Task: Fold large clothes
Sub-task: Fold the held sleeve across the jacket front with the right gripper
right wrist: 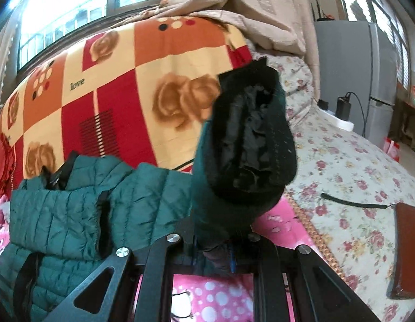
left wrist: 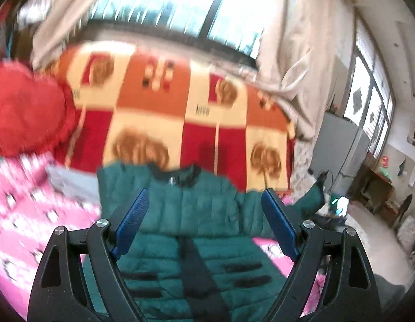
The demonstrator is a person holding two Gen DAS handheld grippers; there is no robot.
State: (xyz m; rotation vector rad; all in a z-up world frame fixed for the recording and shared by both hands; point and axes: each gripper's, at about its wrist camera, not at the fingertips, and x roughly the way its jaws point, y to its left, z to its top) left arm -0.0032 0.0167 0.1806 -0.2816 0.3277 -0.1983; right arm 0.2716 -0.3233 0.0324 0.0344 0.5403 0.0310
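Both grippers hang over a bed where a teal quilted puffer jacket [left wrist: 196, 214] lies spread, front up, on a pink patterned sheet [left wrist: 27, 214]. Its black collar [left wrist: 180, 175] points toward the far side of the bed, where a blanket [left wrist: 159, 102] checked in red, orange and cream with rose prints is piled below the window [left wrist: 180, 2].

Left gripper [left wrist: 204, 206]: its blue-padded fingers [left wrist: 132, 222] stand wide apart with nothing between them, above the jacket's chest, clear of the fabric. That view is smeared by blur.

Right gripper [right wrist: 215, 252]: its jaws are closed on one sleeve [right wrist: 245, 145] of the jacket, pinched just above the cuff. The sleeve stands up from the grip, so that the dark cuff opening and black lining face the camera. Its fingertips are hidden by the cloth.

In the right wrist view the rest of the jacket lies to the left, near the pink sheet's edge, with the collar toward the checked blanket. To the right a floral quilt [right wrist: 349, 166] covers the bed's other side; a white power strip [right wrist: 341, 123] with a black charger sits near its far edge, and a brown wallet-like thing [right wrist: 406, 252] lies at its near right.

A red frilled cushion [left wrist: 25, 112] rests at the far left of the bed.
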